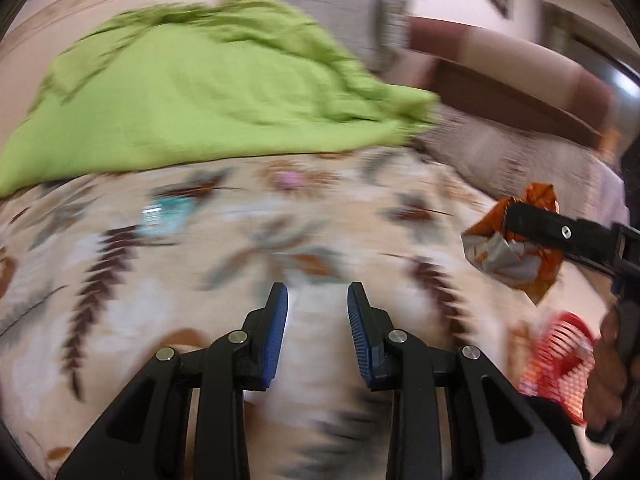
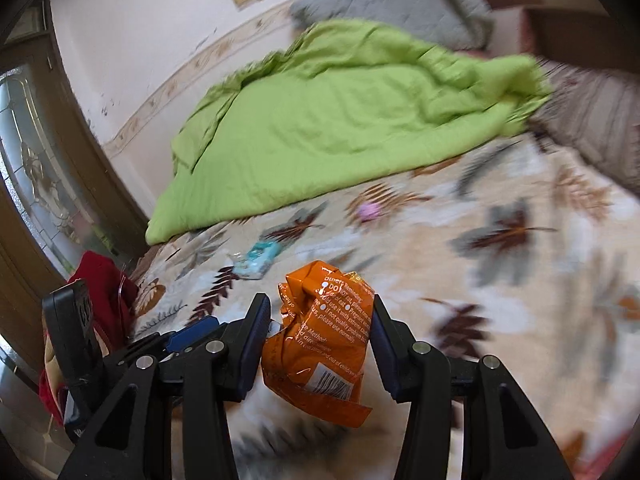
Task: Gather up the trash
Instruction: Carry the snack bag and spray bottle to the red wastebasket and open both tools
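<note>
Bed with leaf-print sheet; green quilt bunched along far edge by wall, grey pillow at far corner

Right gripper clamps crumpled orange snack wrapper, lifted off sheet

Left gripper empty, jaws narrow, over near edge

Teal wrapper on sheet beside quilt's near edge; small pink scrap right of it

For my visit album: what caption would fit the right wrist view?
Right gripper grips a crumpled orange wrapper above a leaf-print bedsheet, green blanket behind.
</note>
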Available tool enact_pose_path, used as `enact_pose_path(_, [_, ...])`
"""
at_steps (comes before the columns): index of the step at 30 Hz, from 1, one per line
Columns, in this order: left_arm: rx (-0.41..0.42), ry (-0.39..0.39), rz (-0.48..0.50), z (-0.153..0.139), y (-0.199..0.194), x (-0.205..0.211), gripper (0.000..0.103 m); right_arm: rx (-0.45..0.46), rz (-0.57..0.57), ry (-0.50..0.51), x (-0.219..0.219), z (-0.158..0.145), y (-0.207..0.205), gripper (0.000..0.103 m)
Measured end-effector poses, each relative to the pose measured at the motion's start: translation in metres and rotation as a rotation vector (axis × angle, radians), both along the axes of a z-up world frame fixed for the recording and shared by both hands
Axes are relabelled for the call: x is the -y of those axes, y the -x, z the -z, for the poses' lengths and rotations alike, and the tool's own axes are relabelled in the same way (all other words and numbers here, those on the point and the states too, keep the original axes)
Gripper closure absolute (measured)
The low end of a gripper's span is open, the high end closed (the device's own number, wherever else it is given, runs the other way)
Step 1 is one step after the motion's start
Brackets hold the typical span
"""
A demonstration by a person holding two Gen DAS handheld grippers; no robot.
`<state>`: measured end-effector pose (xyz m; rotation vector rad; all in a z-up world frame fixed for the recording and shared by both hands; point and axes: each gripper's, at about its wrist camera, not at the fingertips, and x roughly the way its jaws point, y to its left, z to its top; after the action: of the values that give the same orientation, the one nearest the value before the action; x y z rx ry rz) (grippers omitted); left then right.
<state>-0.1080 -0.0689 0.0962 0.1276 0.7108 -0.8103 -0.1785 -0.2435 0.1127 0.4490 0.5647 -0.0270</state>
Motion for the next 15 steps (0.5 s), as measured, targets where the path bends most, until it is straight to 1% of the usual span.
enact_pose_path(2, [-0.004,0.01,0.065,-0.008,0.021,0.018,0.073,0.006,0.047,-0.001,0.019,-0.012,0.04,0.051])
enact_pose_path(3, [-0.009,0.017,0.119,-0.013,0.036,0.03,0.073,0.006,0.072,-0.002,0.028,-0.015,0.057,0.051])
enact_pose_path(6, [-0.02,0.028,0.238,-0.022,0.074,0.065,0.073,-0.006,0.177,0.001,0.058,-0.022,0.119,0.051])
enact_pose_path(9, [-0.079,0.061,0.364,-0.027,0.105,0.094,0.073,-0.028,0.267,-0.005,0.08,-0.022,0.165,0.051])
enact_pose_path(10, [-0.114,0.077,0.415,-0.029,0.116,0.104,0.073,-0.036,0.302,-0.015,0.087,-0.021,0.183,0.051])
enact_pose_path(12, [-0.12,0.074,0.456,-0.031,0.13,0.117,0.073,-0.036,0.347,-0.043,0.1,-0.017,0.209,0.051])
enact_pose_path(13, [-0.099,0.056,0.468,-0.032,0.138,0.123,0.073,-0.035,0.365,-0.054,0.104,-0.016,0.219,0.051])
enact_pose_path(15, [-0.082,0.031,0.465,-0.031,0.145,0.13,0.073,-0.029,0.387,-0.063,0.11,-0.013,0.232,0.051])
